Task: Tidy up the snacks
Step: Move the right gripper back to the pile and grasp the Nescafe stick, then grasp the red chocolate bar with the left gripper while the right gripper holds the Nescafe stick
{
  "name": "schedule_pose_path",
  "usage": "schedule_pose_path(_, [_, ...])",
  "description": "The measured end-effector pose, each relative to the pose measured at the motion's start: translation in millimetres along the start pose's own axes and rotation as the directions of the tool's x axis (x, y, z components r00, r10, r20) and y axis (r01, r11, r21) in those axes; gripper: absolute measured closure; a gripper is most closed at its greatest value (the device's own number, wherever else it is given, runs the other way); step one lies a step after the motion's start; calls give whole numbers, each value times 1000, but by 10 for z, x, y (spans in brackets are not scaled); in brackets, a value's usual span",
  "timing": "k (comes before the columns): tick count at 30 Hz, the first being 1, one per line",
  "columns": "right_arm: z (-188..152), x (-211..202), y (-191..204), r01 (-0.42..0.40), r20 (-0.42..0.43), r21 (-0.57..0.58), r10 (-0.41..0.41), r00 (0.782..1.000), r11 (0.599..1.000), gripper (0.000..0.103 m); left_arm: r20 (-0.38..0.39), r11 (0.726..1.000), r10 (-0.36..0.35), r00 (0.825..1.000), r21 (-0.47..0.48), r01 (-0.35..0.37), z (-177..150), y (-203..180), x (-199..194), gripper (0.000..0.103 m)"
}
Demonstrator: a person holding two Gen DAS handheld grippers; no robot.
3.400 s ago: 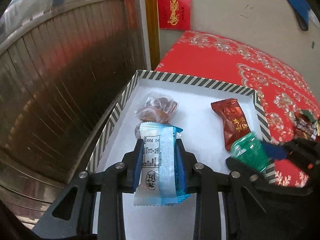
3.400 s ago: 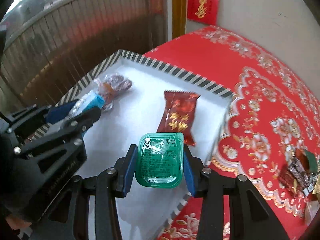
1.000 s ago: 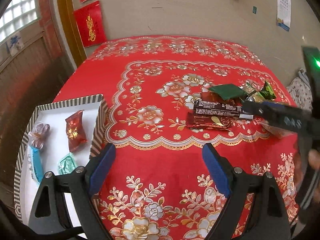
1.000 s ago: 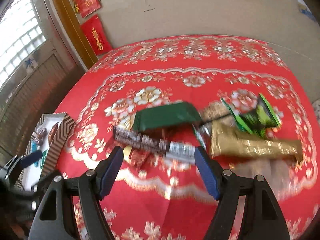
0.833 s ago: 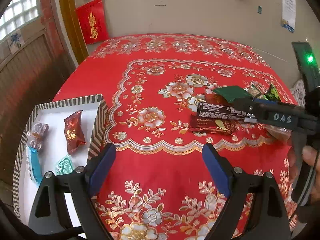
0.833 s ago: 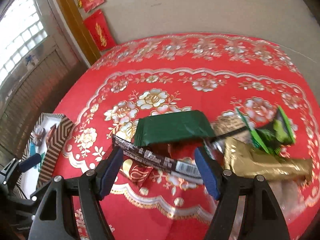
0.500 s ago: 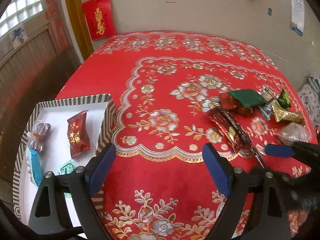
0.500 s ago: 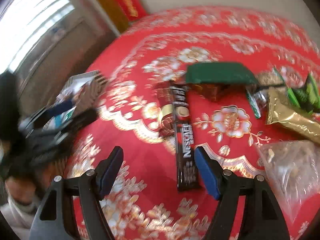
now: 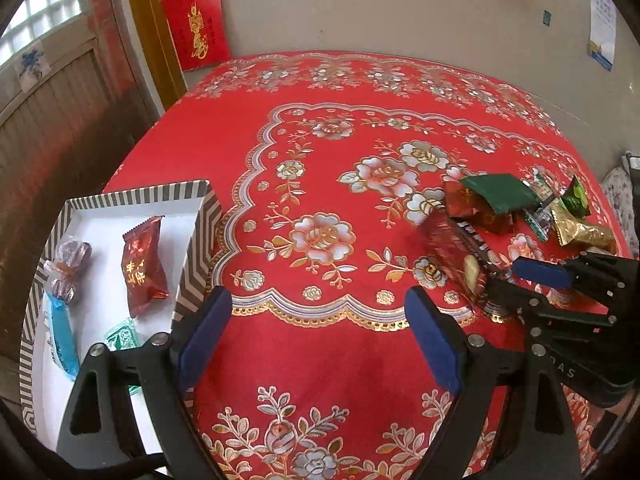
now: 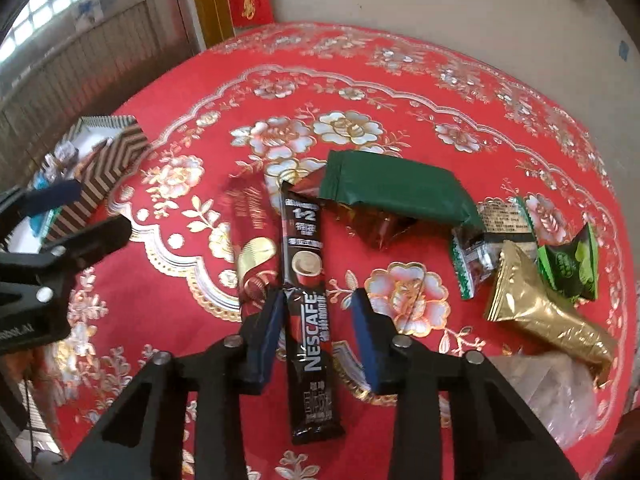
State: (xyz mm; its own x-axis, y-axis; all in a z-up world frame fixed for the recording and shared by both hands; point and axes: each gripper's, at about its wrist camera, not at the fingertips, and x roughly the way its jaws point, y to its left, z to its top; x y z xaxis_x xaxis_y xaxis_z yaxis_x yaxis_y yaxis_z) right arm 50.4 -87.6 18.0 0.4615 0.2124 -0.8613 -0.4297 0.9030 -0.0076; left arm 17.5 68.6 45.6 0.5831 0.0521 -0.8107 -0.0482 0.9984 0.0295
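Between my right gripper's (image 10: 320, 330) closing pads lies the coffee stick (image 10: 310, 300), untouched; a second ago they stood wide. Left gripper (image 9: 318, 338) gapes empty.

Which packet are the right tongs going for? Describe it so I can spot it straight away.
Look at the heap of snacks on the red flowered tablecloth. At its near left edge lies a long, thin, dark coffee stick, between the closing right tongs, not yet pinched. It is the only narrow dark strip, beside a broad green packet.
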Motion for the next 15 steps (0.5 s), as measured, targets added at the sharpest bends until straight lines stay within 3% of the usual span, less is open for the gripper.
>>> schedule_pose_path(8, [-275, -188, -204, -11, 14, 68, 10, 1000, 998, 87, -16, 1000, -5, 1000, 3, 5, 23, -94, 55, 15])
schedule_pose_path(15, [-482, -323, -233, 9, 15, 91, -10, 1000, 996, 94, -84, 996, -62, 995, -70, 56, 83, -379, 231, 15])
